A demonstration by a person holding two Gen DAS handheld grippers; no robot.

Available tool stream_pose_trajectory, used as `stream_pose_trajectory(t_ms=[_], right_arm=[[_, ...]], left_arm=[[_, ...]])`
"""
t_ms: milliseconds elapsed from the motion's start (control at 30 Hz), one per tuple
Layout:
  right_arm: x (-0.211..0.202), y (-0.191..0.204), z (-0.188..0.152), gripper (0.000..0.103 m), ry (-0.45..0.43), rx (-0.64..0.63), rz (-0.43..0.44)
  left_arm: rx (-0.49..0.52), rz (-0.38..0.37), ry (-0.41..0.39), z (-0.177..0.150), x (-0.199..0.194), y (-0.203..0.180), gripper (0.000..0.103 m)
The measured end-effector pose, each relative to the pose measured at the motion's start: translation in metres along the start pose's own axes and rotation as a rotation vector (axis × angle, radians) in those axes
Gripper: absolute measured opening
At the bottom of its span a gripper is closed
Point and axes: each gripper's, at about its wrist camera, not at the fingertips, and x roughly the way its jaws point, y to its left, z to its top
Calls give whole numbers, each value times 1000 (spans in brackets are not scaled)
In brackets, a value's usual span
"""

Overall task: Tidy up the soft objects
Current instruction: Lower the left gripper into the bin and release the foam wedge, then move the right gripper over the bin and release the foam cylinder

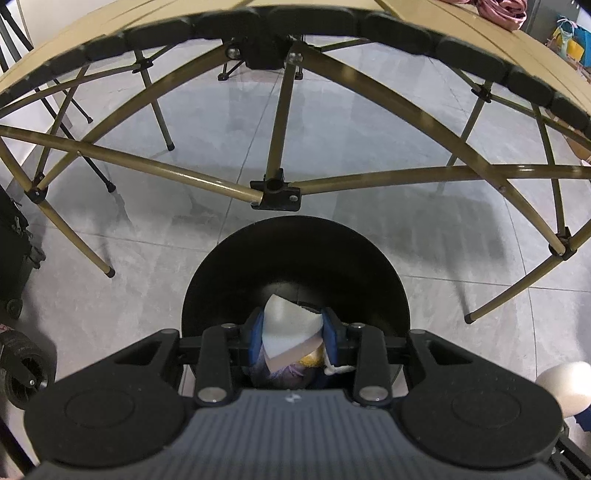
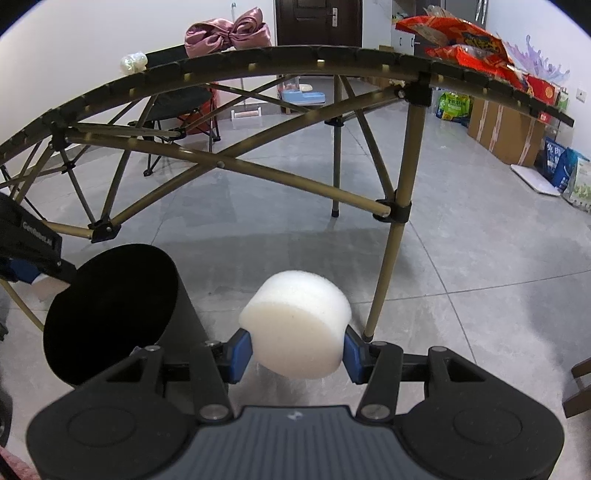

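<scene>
In the left wrist view my left gripper (image 1: 293,334) is shut on a white wedge-shaped sponge (image 1: 290,323), held right over the mouth of a black round bin (image 1: 295,254) on the floor. Soft purple and yellow things (image 1: 295,365) show just below the wedge; whether they lie in the bin I cannot tell. In the right wrist view my right gripper (image 2: 297,349) is shut on a white round sponge (image 2: 297,325), held above the floor to the right of the black bin (image 2: 110,314). The left gripper (image 2: 29,254) shows at that view's left edge above the bin.
A folding table (image 2: 258,59) with gold legs (image 2: 388,258) stands over and behind the bin. On it lie a pink satin bow (image 2: 229,33) and red snack bags (image 2: 465,40). Cardboard boxes (image 2: 506,125) and bags line the right wall. A black wheeled case (image 1: 14,251) stands at left.
</scene>
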Motion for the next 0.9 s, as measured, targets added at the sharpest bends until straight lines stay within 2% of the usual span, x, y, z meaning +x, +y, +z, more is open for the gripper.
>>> stream_pose_trajectory(t_ms=[133,167,200,233,267,300,533,900], right_arm=[[0,-5,0,50,3,17,-4],[0,-6,0,50,1,20,-5],[-1,-7,0,50,0,23,-4],[-1,-7,0,50,-1,24,-3],[-2,-8,0,50,-3,26,-3],[-2,-8,-1,50,-3,27,-4],[-3,-7,-1,50,-4,28,-2],[-4,-4,0,50,-4,19,2]], left_arm=[[3,8,-7,0,-1,0,41],[-1,16,-8,-1,-1,1,49],[-8,23,-8,-1,-1,2,66],[-18,29,-13,-1,-2,3,77],[-24,38,-19,-1,-3,4,97],[-28,51,-29,-1,-4,5,103],[-30,75,-33,-1,-6,9,103],[-13,71,-37,-6,-10,10,103]])
